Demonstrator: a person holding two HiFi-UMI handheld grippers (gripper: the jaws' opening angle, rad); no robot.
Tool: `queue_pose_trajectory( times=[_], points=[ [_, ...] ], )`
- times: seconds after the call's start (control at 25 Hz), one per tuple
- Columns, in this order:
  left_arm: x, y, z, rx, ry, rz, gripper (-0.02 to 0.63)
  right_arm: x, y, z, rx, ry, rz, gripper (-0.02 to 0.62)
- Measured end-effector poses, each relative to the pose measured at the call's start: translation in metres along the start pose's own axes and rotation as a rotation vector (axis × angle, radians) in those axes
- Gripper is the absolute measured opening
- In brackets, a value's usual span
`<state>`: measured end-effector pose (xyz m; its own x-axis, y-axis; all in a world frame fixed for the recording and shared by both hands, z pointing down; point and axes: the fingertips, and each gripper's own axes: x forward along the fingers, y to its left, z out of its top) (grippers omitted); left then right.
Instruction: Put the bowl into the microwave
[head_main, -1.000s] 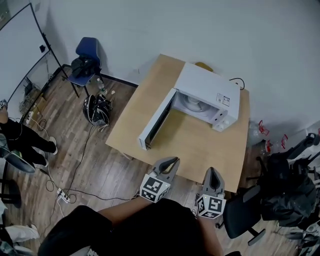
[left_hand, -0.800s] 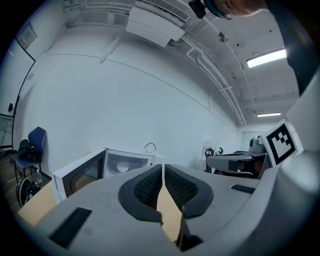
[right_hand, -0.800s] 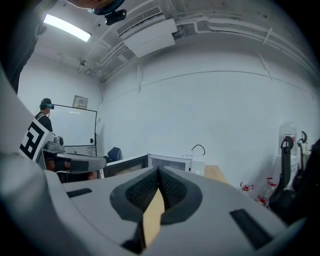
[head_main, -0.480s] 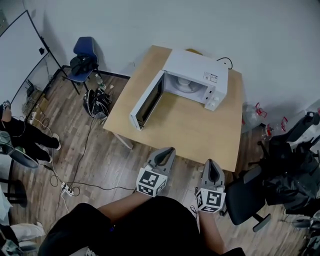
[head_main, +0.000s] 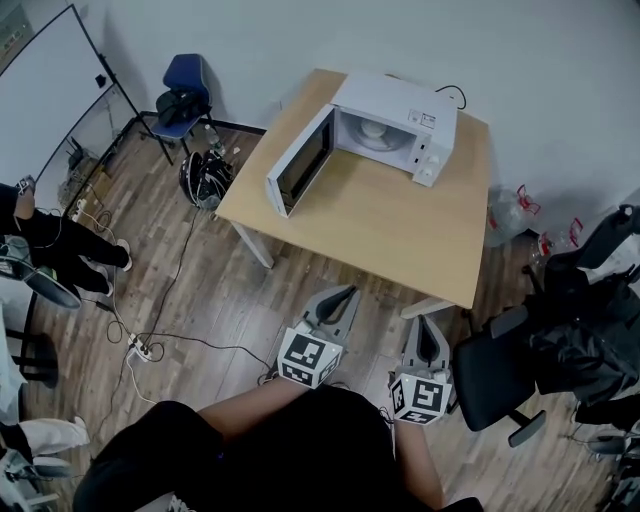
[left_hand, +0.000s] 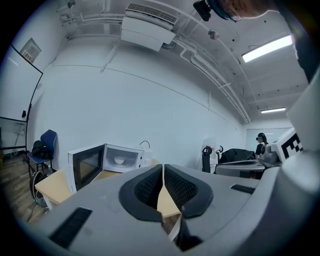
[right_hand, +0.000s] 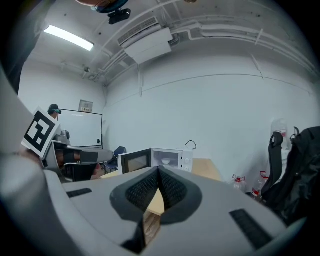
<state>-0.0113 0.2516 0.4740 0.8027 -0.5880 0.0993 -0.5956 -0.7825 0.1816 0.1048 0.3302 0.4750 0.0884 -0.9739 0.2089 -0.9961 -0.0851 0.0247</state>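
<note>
A white microwave (head_main: 395, 115) stands at the far end of the wooden table (head_main: 400, 225), its door (head_main: 300, 165) swung wide open to the left. A white bowl (head_main: 372, 130) sits inside the cavity; it also shows as the small bowl (left_hand: 119, 160) in the left gripper view and the bowl (right_hand: 165, 161) in the right gripper view. My left gripper (head_main: 337, 298) and right gripper (head_main: 427, 333) hang side by side over the floor, short of the table's near edge. Both are shut with nothing between the pads.
A blue chair (head_main: 185, 95) and a dark bag (head_main: 205, 180) stand left of the table, with cables across the floor. A black office chair (head_main: 500, 385) and black bags (head_main: 590, 330) crowd the right. A person (head_main: 50, 255) is at the far left by a whiteboard (head_main: 50, 90).
The view has backed away from the table: the microwave looks smaller and farther, and both grippers, earlier at the table's near edge, are now over the floor. Both stayed shut.
</note>
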Motion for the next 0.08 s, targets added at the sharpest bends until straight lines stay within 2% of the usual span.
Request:
queue_pose_trajectory(
  times=[0.08],
  points=[
    [-0.0090, -0.0156, -0.0054, -0.006, 0.001, 0.001, 0.021, -0.0159, -0.0008, -0.0056, 0.001, 0.001, 0.008, 0.060]
  ],
)
